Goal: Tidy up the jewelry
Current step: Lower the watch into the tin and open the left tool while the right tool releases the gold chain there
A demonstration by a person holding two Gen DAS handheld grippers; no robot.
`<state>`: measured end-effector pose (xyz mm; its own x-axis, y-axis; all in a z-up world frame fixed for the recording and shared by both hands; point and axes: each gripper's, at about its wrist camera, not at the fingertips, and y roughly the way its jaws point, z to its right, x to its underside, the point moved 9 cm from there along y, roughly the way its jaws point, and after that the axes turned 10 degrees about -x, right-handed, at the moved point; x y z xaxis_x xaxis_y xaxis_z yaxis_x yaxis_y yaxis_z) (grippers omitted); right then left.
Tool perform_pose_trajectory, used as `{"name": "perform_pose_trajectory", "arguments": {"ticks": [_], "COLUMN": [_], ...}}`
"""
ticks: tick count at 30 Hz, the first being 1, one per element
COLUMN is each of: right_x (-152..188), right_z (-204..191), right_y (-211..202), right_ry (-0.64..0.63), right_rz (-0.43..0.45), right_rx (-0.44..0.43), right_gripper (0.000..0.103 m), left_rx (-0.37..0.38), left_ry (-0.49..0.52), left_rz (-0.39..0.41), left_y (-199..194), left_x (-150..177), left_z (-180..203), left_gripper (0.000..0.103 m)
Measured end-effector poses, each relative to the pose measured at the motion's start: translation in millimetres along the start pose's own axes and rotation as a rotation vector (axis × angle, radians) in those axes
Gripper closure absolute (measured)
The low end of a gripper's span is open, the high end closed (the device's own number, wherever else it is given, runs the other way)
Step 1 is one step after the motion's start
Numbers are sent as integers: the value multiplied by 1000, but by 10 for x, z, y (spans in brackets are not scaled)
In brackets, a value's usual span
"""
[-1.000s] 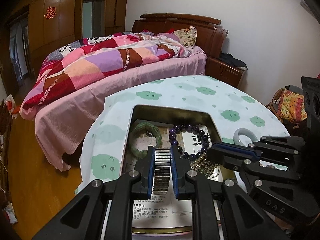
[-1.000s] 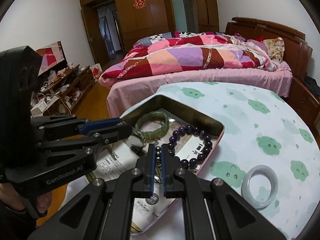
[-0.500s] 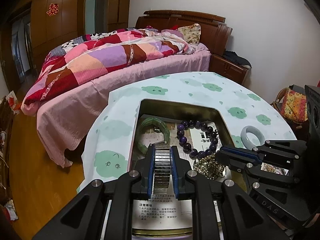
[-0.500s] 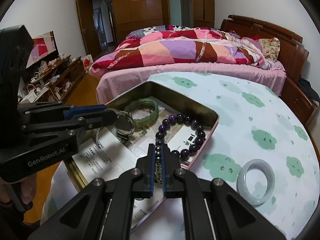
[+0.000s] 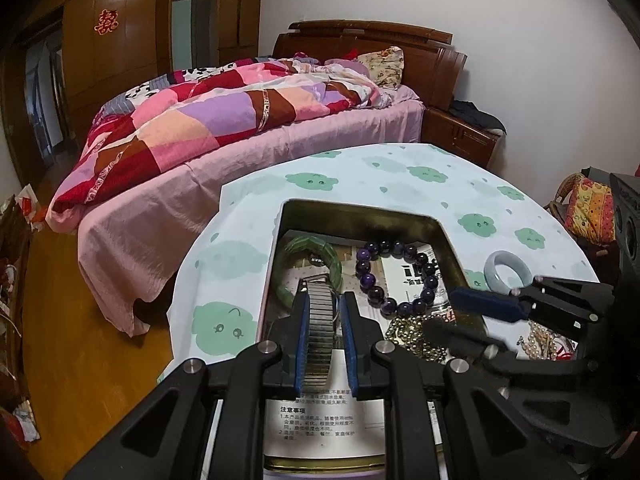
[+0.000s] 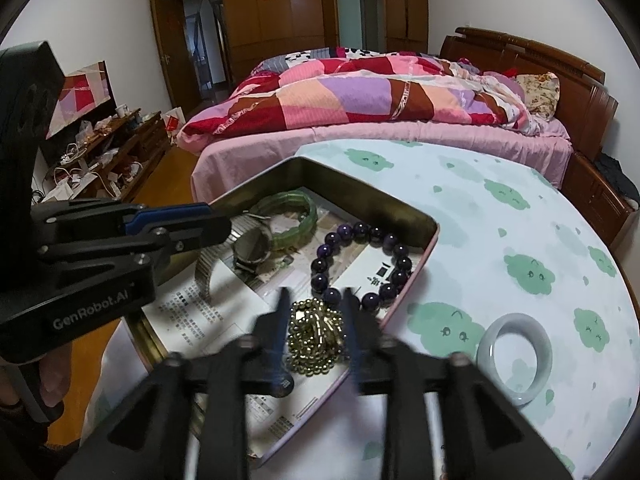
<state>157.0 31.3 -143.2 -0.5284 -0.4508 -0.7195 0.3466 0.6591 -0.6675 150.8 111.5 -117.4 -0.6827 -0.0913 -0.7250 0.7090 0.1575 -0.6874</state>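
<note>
Inside the tin (image 6: 384, 210), the left gripper (image 5: 323, 316) is clamped on the watch (image 6: 250, 246) band, the right gripper (image 6: 316, 320) stands apart astride the gold chain (image 6: 316, 336), and a white bangle (image 6: 516, 364) lies just outside it.

The right gripper (image 6: 316, 320) is smeared by motion blur, so its fingertip edges are mush. The metal-band watch (image 5: 318, 328) is half hidden between the left gripper's (image 5: 324, 320) fingers. Tiny pearl strand (image 5: 540, 344) mostly hidden.
</note>
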Motion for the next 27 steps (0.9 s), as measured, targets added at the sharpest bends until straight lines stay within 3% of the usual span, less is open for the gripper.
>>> {"name": "perform_pose_trajectory", "arguments": {"ticks": [2, 4, 6, 15, 19, 27], "right_x": [-2, -2, 1, -10, -11, -15], "right_z": [2, 2, 2, -14, -22, -42], "right_y": [-8, -10, -16, -17, -21, -29], "right_ry": [1, 2, 7, 2, 2, -2], "right_rz": [8, 8, 11, 14, 15, 19], "right_rx": [2, 0, -4, -2, -4, -2], "right_gripper": [58, 56, 53, 48, 46, 43], "left_rx": [-2, -9, -14, -37, -50, -55], "left_ry": [7, 8, 6, 4, 4, -2], "left_rz": [6, 9, 14, 9, 17, 22], "left_y": [-19, -28, -34, -17, -28, -46], "left_x": [-9, -11, -18, -22, -32, -51], "left_z": [10, 10, 2, -27, -27, -34], "left_gripper": [84, 72, 67, 63, 46, 45]}}
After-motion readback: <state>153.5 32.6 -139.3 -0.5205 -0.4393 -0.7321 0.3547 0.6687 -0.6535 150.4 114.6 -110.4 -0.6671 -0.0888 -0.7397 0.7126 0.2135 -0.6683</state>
